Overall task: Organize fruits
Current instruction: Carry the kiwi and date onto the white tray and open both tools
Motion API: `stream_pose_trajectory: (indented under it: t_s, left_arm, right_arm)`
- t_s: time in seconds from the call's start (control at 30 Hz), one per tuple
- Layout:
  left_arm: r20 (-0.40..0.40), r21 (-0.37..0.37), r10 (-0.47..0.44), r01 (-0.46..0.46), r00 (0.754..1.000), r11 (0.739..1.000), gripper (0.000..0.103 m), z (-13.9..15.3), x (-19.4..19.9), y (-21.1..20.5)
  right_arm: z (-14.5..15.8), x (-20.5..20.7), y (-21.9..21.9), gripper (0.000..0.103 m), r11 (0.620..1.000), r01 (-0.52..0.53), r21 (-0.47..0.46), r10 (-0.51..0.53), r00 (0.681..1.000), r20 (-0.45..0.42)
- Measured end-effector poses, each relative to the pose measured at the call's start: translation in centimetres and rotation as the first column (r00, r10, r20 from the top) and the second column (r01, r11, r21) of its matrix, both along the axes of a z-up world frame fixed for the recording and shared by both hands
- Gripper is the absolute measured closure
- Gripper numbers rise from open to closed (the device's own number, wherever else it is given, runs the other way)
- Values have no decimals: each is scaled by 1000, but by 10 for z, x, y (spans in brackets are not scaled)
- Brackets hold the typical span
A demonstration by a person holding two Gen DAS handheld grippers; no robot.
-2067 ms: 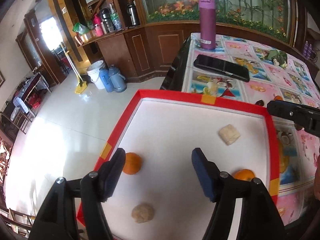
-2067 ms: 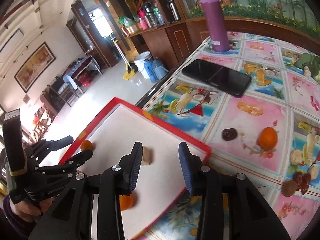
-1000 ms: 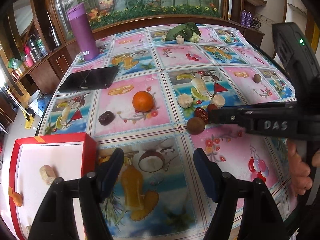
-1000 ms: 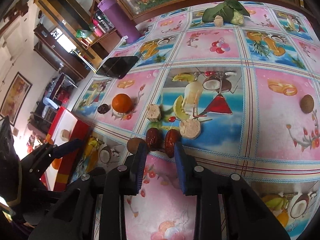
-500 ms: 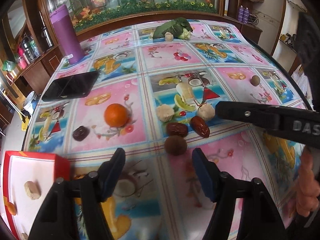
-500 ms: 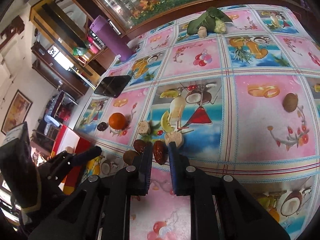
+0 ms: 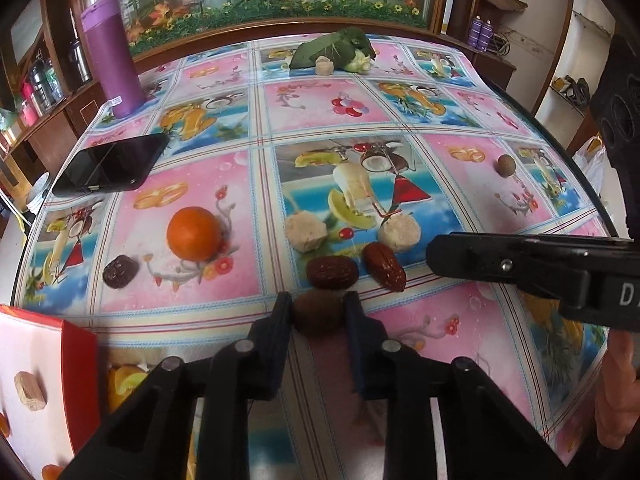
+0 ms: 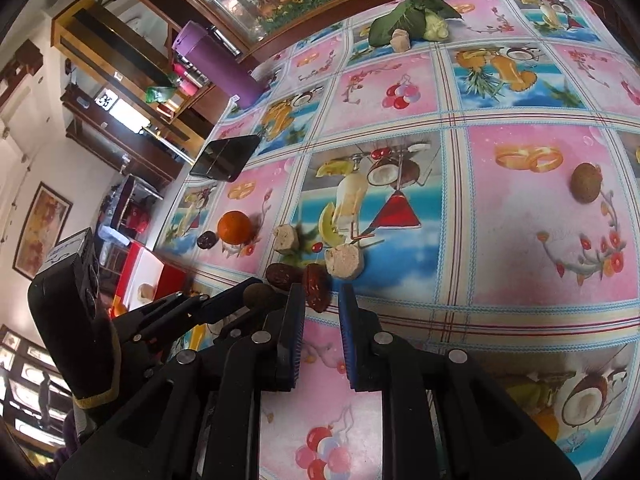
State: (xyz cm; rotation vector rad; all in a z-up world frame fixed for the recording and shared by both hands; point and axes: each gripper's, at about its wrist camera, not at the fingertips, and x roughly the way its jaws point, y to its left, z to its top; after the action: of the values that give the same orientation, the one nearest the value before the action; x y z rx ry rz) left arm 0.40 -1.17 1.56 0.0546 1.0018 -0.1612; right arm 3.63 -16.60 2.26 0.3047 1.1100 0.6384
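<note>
Left hand-held gripper (image 7: pixel 318 312) pinches a round brown fruit (image 7: pixel 318 314) between its fingers, low on the surface (image 7: pixel 460 320). Right hand-held gripper (image 8: pixel 322 300) stands narrowly parted, a red date (image 8: pixel 316 288) at its fingertips, not clearly clamped. Just beyond lie a second date (image 7: pixel 332 273), two pale chunks (image 7: pixel 306 230) and an orange (image 7: pixel 194 233). At far left sits the red-rimmed tray (image 7: pixel 80 364).

Left gripper (image 7: pixel 318 312) pinching a round brown fruit (image 7: pixel 318 314); two red dates (image 7: pixel 332 273) just past it at 12 o'clock.
</note>
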Motion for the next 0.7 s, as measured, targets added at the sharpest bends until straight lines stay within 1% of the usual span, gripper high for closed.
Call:
stream_pose_trajectory:
  t_s: [0.1, 0.2, 0.27, 0.43, 0.53, 0.63, 0.67, 0.7]
  left_arm:
    - [25, -9, 25, -24, 999, 1000, 74, 7, -9, 11]
    - [45, -34, 56, -54, 997, 998, 74, 14, -21, 25]
    - [51, -47, 75, -73, 996, 996, 74, 15, -28, 33]
    - [74, -75, 103, -97, 992, 992, 74, 19, -43, 46]
    - [72, -96, 116, -108, 991, 989, 74, 20, -47, 52]
    - [75, -103, 118, -110, 990, 989, 74, 20, -50, 54]
    - [75, -106, 118, -109, 990, 988, 74, 20, -51, 54]
    - [75, -107, 117, -109, 990, 988, 74, 21, -52, 54]
  right_arm:
    - [-2, -2, 7, 79, 1000, -13, -24, 13, 1000, 11]
    - [-4, -4, 16, 79, 997, -30, -64, 32, 999, 31]
    - [-6, -7, 24, 79, 994, -47, -97, 51, 998, 45]
    - [-10, -12, 44, 79, 975, -41, -216, 68, 991, 116]
    - [-11, -15, 53, 79, 961, -28, -275, 79, 981, 177]
    - [-12, -17, 60, 79, 947, -15, -320, 89, 972, 218]
    - [-13, -18, 61, 80, 943, -10, -332, 92, 969, 230]
    - [-13, -19, 62, 85, 937, -2, -349, 93, 965, 243]
